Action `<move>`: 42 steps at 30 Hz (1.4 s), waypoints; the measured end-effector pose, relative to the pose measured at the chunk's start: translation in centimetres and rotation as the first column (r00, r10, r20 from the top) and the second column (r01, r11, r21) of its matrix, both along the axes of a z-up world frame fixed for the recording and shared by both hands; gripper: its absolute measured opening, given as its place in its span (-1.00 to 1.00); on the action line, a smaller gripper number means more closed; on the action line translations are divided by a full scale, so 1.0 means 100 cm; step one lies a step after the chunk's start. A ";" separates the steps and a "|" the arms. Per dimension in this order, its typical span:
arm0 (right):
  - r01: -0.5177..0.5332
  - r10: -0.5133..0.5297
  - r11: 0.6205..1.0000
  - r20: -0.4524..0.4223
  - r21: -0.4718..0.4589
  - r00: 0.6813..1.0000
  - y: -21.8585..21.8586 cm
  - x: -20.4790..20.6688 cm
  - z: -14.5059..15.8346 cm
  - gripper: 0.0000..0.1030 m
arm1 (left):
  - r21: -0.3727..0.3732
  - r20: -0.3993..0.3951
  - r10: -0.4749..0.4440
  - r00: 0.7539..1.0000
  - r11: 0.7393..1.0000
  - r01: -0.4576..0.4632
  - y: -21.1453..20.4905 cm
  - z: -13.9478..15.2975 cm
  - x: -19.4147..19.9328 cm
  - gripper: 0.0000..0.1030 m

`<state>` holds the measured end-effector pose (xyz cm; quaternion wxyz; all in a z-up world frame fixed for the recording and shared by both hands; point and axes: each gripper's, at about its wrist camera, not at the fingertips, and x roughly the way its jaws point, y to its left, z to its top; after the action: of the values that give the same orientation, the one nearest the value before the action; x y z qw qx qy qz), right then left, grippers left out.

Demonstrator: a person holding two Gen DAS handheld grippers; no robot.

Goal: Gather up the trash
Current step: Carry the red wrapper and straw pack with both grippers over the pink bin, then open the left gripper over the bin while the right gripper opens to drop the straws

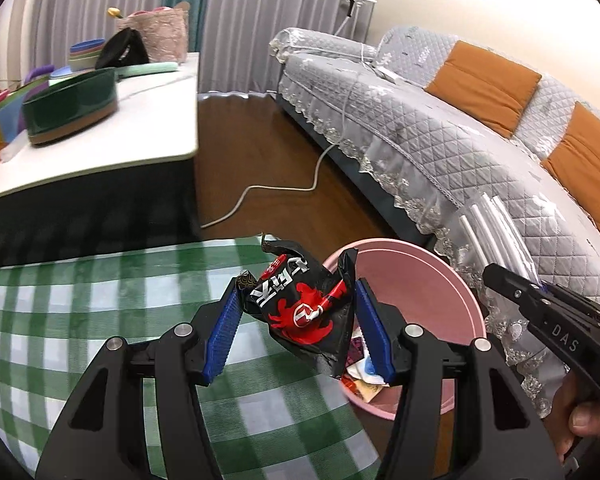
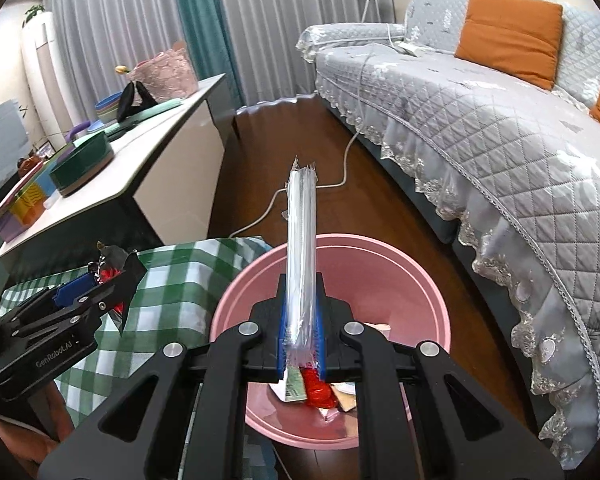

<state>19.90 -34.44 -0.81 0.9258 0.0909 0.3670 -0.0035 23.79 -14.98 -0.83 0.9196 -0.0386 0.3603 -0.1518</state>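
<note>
A long grey quilted sofa (image 2: 480,120) with lace trim and orange cushions (image 2: 508,36) fills the right side of a living room, facing a white-topped cabinet (image 1: 100,148) loaded with bowls, a dark green round tin (image 1: 72,106) and a pink lace basket (image 1: 156,36). A white cable (image 2: 340,176) trails off the sofa across the dark wood floor. In the foreground, a green-and-white checked cloth (image 1: 80,320) covers a low surface, and just beside it on the floor stands a pink bin (image 2: 400,280), already holding scraps of paper and a red wrapper at its bottom.

The left gripper (image 1: 296,320), seen from its own camera, is clamped on a crumpled black snack wrapper (image 1: 300,304) with red and white print; the blue pads press into both sides of the packet, which hangs over the edge of the cloth at the near rim of the bin. The right gripper (image 2: 300,332) is squeezed tight on a clear plastic sleeve of white straws (image 2: 300,240), which sticks up and forward from between the pads, directly above the bin's open mouth. A person's hand (image 1: 588,412) grips the right tool's handle at the frame's lower right edge.
</note>
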 end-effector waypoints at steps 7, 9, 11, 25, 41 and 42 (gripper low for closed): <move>0.024 -0.024 1.000 -0.008 -0.007 1.000 -0.010 0.000 -0.005 -0.78 | 0.003 0.020 -0.062 0.998 0.998 0.062 -0.021 -0.001 -0.001 0.07; 0.030 -0.030 1.000 -0.013 -0.006 0.999 -0.012 0.001 -0.007 -0.78 | 0.001 0.019 -0.080 0.997 0.997 0.080 -0.026 -0.003 -0.002 0.07; 0.032 -0.032 0.999 -0.012 -0.007 0.999 -0.011 0.002 -0.006 -0.78 | 0.003 0.019 -0.089 0.996 0.996 0.089 -0.030 -0.004 -0.002 0.07; 0.058 -0.058 0.998 -0.006 -0.005 0.998 -0.026 -0.002 -0.003 -0.72 | 0.005 0.019 -0.127 0.992 0.992 0.127 -0.050 -0.004 -0.001 0.10; 0.136 -0.136 0.991 0.032 -0.007 0.990 -0.039 -0.013 0.019 0.23 | 0.018 0.047 -0.060 0.997 0.998 0.059 -0.031 0.018 -0.011 0.44; 0.141 -0.140 0.990 0.040 -0.005 0.989 -0.038 -0.015 0.023 0.25 | 0.019 0.056 -0.054 0.997 0.998 0.053 -0.029 0.022 -0.013 0.47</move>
<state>18.45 -38.28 1.47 0.9306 0.1128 0.3415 -0.0685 22.46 -17.87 1.32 0.9253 -0.0165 0.3364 -0.1742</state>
